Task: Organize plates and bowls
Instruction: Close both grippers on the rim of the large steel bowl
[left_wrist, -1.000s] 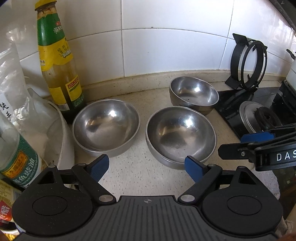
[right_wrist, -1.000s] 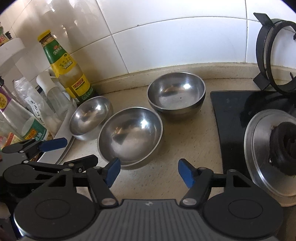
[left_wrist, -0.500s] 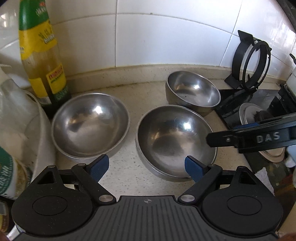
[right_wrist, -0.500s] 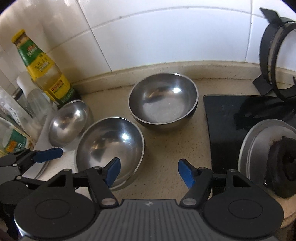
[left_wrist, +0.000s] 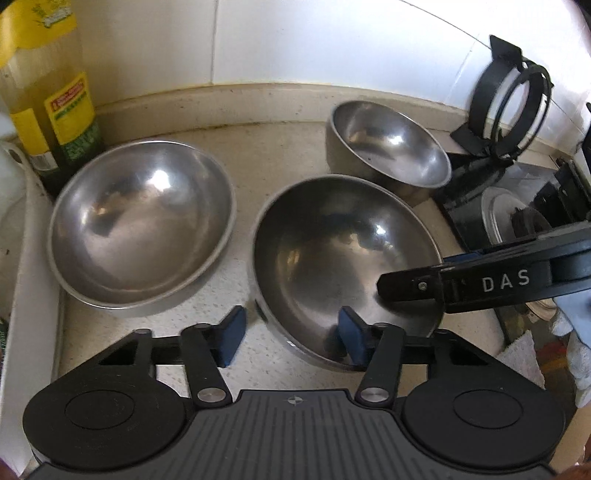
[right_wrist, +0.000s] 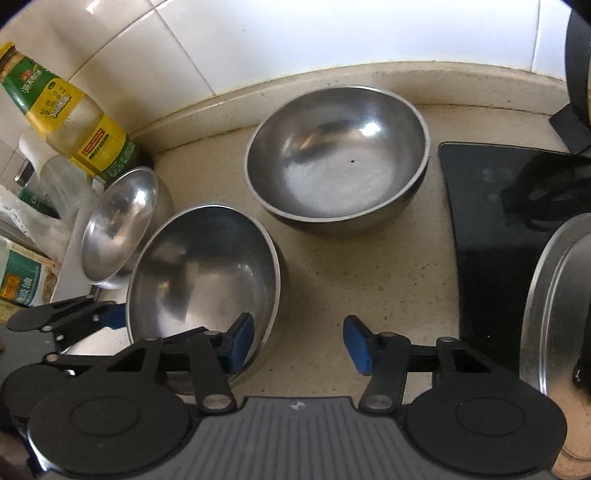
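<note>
from my left wrist camera i see three steel bowls on the speckled desk (left_wrist: 280, 155). the middle bowl (left_wrist: 343, 258) sits right under my left gripper (left_wrist: 290, 334): its near rim passes between the two blue fingers (left_wrist: 232, 338), one finger outside the bowl on the desk side, the other inside the bowl. the fingers are closing, with that rim between them, but i see a gap on the outer side, so they are not yet pressing on it. the left bowl (left_wrist: 142, 225) stands just beside the middle one, next to a yellow-labelled bottle (left_wrist: 48, 99) by the tiled wall. the back bowl (left_wrist: 388, 155) stands behind the middle bowl, near the black stove (left_wrist: 476, 206). my right gripper (left_wrist: 491, 280) reaches in from the right, over the far side of the middle bowl.

from my right wrist camera the middle bowl (right_wrist: 207, 273) is at lower left, and the right gripper (right_wrist: 297, 343) straddles its right rim: one blue finger inside the bowl, the other out over bare desk (right_wrist: 369, 273). these fingers are closing too, with the rim between them, not clamped on it. the back bowl (right_wrist: 338, 158) stands apart ahead, the left bowl (right_wrist: 118, 225) lies behind the middle one, touching or nearly so. the left gripper (right_wrist: 74, 321) shows at the left edge by the middle bowl's rim. the bottle (right_wrist: 70, 118) leans in the corner.
</note>
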